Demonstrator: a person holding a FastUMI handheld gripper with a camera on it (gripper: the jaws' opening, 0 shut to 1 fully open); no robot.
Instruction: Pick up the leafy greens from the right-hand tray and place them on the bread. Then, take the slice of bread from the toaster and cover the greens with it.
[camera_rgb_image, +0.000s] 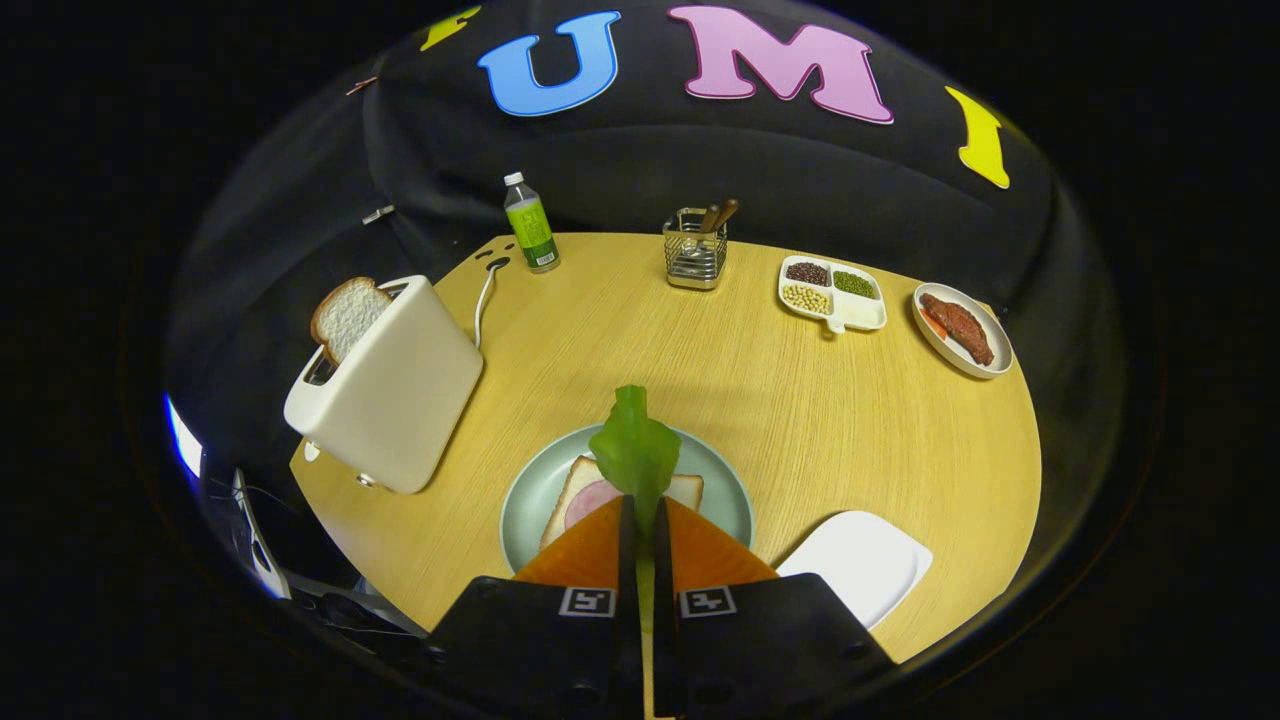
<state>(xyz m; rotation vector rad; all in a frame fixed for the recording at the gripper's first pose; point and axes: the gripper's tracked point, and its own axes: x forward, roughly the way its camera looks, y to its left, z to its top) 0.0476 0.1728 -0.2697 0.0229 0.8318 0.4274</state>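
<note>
The gripper (640, 515) holds a green leaf (635, 450). Its two fingers are squeezed close together, and both press on the leaf's stem. The leaf sticks out past the fingertips and stands up tall.

Under the leaf there is a round plate (525, 495). A slice of bread (685, 490) lies on the plate, with a pink slice of ham (590, 497) on top of it. The leaf hangs over this bread, and I cannot tell if it touches it.

Just to the right of the fingers sits a white tray (860, 565). On the left of the plate stands a white toaster (395, 385). Another slice of bread (345, 315) pokes up out of the toaster's top. A white cord (484, 300) runs from the toaster across the table.

All of this sits on a wooden table (800, 420). Far across the table are a green drink bottle (530, 225), a wire holder (695, 250) with wooden handles in it, a white dish (835, 292) with beans in its parts, and a small plate (990, 360) with a dark piece of meat (957, 325).
</note>
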